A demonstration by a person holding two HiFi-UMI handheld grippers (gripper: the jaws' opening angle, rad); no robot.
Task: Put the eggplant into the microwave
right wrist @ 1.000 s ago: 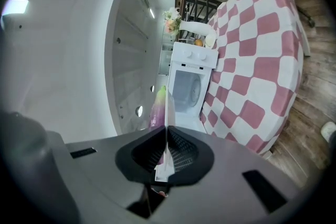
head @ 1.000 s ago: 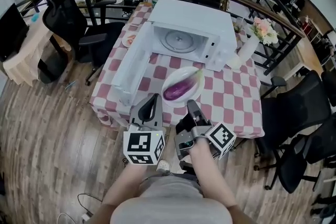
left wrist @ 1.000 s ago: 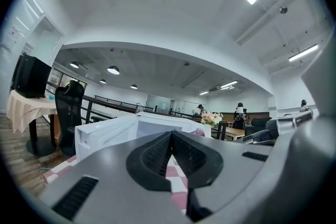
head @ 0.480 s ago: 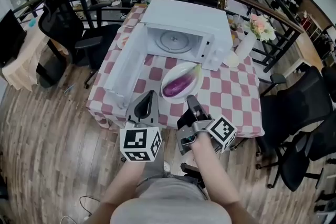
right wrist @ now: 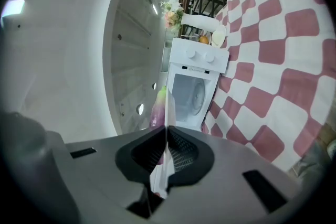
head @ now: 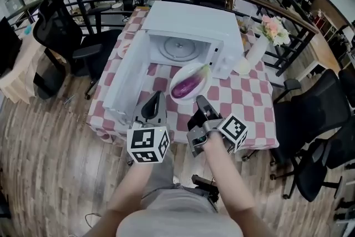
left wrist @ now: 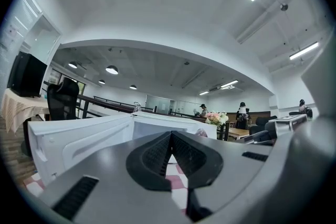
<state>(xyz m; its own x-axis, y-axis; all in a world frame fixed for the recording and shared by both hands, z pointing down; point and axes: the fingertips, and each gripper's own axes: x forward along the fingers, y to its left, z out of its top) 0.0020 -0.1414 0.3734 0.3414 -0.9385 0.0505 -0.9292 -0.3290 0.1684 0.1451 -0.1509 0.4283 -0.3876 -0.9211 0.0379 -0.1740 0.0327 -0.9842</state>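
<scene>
Nearest the person, the left gripper [head: 155, 100] was held over the near edge of the desk [head: 249, 102], its jaws clenched together with nothing between them. Beside it, the right gripper [head: 200, 100] was clamped on the near rim of a white plate [head: 186, 71]; in the right gripper view the rim ran edge-on between the closed jaws. The purple eggplant [head: 187, 86] lay on that plate, green stem toward the far right. The plate stood just in front of the white microwave [head: 194, 19], whose door [head: 125, 83] hung open to the left, exposing the turntable [head: 178, 48]. Farther right stood a white vase [head: 256, 50] of flowers.
</scene>
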